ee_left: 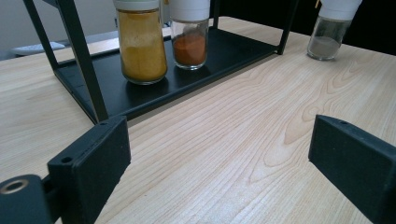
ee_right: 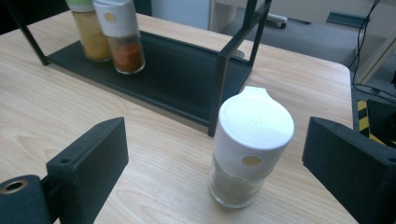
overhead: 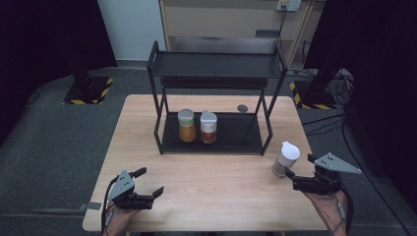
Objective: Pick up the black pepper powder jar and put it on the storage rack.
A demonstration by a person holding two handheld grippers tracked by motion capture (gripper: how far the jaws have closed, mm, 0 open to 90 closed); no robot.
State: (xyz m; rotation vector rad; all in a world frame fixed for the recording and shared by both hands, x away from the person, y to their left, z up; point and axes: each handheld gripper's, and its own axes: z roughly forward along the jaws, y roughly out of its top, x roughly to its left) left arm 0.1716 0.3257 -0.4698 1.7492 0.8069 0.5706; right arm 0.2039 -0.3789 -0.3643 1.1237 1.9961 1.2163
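I had both grippers low at the near edge of the table (overhead: 147,162), one in each hand. My right gripper (overhead: 296,172) had its jaws spread wide and gripped nothing; in the right gripper view the jar (ee_right: 251,154) stood upright between them, nearer the right jaw, with wood showing on both sides, so neither jaw touched it. My left gripper (overhead: 150,183) was also wide open and empty, its jaws apart over bare wood, well away from everything. Largest first, I counted one table, one black two-level rack (overhead: 215,98) standing at its far middle, two grippers, three jars and one small dark disc (overhead: 242,108) lying on the table behind the rack. Two of the jars stood side by side on the rack's bottom shelf: a yellow one (overhead: 187,126) with a greenish lid on the left and a red one (overhead: 208,128) with a white lid, just beside each other. The third, the jar at my right gripper, sat on the table just off the rack's front right leg. It was clear glass, holding a low layer of greyish-brown powder, under a tall white flip lid with a small round tan mark on its side.
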